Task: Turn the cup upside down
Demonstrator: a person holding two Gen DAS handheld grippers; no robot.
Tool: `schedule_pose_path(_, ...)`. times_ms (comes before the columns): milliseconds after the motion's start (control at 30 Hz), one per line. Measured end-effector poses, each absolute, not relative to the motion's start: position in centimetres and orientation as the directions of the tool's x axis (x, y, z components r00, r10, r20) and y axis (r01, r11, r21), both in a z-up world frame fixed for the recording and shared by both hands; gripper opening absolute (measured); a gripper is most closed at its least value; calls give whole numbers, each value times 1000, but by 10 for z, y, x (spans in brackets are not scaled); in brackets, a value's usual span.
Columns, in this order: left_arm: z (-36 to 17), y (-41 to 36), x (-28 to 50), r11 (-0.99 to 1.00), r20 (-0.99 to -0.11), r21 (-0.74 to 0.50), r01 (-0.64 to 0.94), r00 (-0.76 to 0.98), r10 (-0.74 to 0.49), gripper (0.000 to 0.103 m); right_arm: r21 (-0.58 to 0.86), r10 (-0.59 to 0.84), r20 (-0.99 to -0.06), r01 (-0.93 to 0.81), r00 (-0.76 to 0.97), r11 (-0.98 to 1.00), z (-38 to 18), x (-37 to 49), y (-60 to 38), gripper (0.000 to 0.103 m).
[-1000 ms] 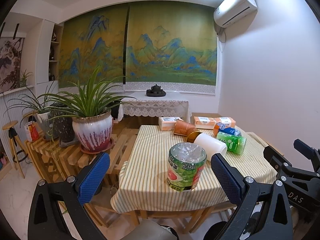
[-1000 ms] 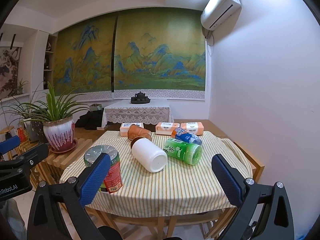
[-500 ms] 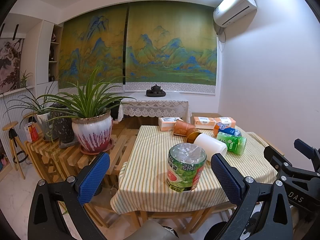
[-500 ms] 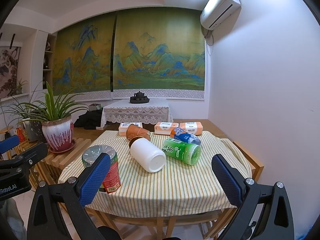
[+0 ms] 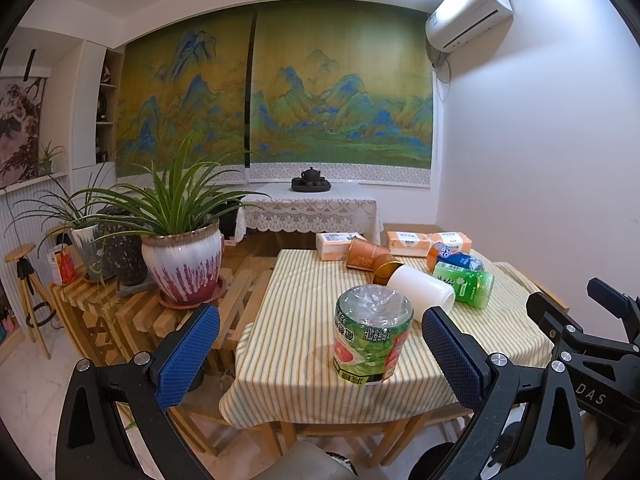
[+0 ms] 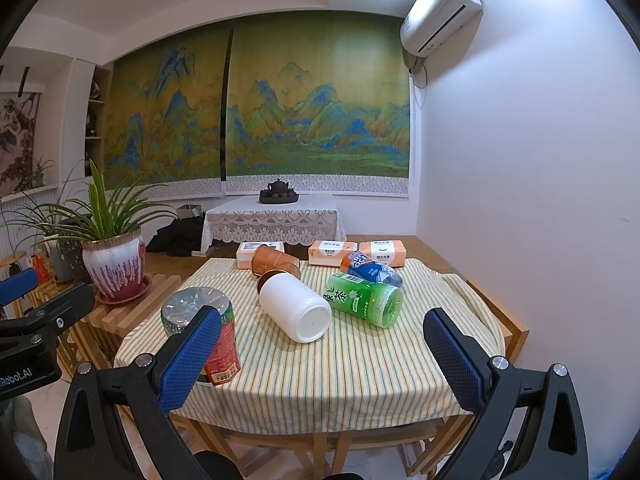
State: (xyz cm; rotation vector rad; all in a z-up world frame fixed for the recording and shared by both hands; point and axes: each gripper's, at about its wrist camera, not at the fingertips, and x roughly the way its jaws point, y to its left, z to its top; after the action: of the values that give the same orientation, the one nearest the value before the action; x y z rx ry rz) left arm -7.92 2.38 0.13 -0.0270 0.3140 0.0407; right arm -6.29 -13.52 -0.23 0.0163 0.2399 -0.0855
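The left gripper (image 5: 320, 344) and the right gripper (image 6: 322, 344) are being held before the striped tabletop (image 6: 360, 360), fingers spread apart and empty. The white cup (image 6: 294, 306) is lying on its side at mid-frame of the right view, between a standing green bottle (image 5: 370, 336) and a toppled green tea bottle (image 6: 364, 298).

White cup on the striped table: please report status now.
Both claws open, left claw and right claw empty. White cup on its side, untouched. Green bottle lies close beside it.
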Motion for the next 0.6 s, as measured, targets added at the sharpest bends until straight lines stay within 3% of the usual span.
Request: schedule_pose_path(600,0,25,-78,999,-306,-16,-42,952,35,102,10,-84,-254,89,964,996,-7,-57,-136,100)
